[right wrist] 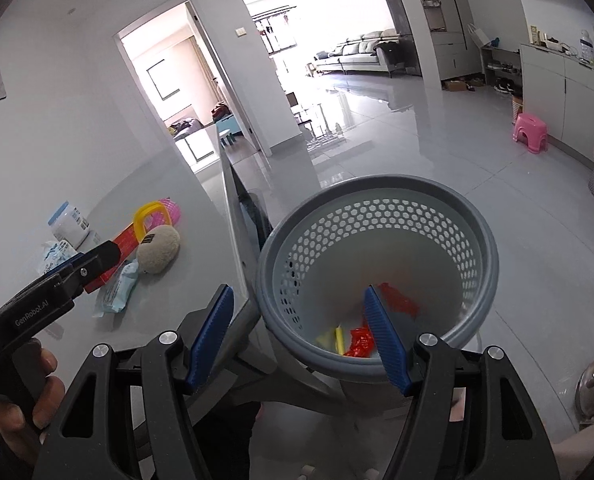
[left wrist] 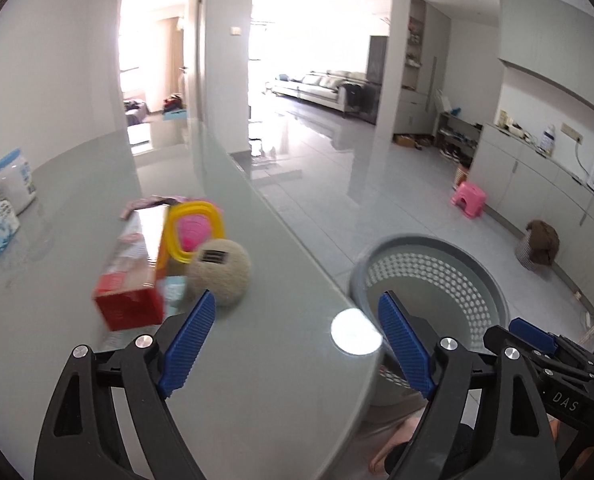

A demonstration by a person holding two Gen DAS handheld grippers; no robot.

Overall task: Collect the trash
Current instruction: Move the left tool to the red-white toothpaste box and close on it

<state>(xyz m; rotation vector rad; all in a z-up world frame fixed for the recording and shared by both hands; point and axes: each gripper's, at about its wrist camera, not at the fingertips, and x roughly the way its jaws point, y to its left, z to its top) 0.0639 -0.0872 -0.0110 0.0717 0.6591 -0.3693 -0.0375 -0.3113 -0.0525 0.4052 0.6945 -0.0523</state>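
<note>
The grey perforated basket (right wrist: 377, 264) fills the centre of the right wrist view, standing on the floor just beside the edge of the bench (right wrist: 169, 240). At its bottom lie red wrappers (right wrist: 361, 342) and a yellow scrap (right wrist: 337, 340). The right claw (right wrist: 301, 336) hangs above the basket rim, its blue pads spread with nothing between them. In the left wrist view the left claw (left wrist: 297, 340) is also spread wide and empty, above the bench edge at lower centre. On the bench, at centre left of that view, lie a red box (left wrist: 133, 276), a beige ball with a barcode (left wrist: 219, 270), a yellow and pink toy (left wrist: 193, 232) and a light blue packet (right wrist: 115, 288). A white jar with blue lid (left wrist: 13, 184) stands at far left.
</note>
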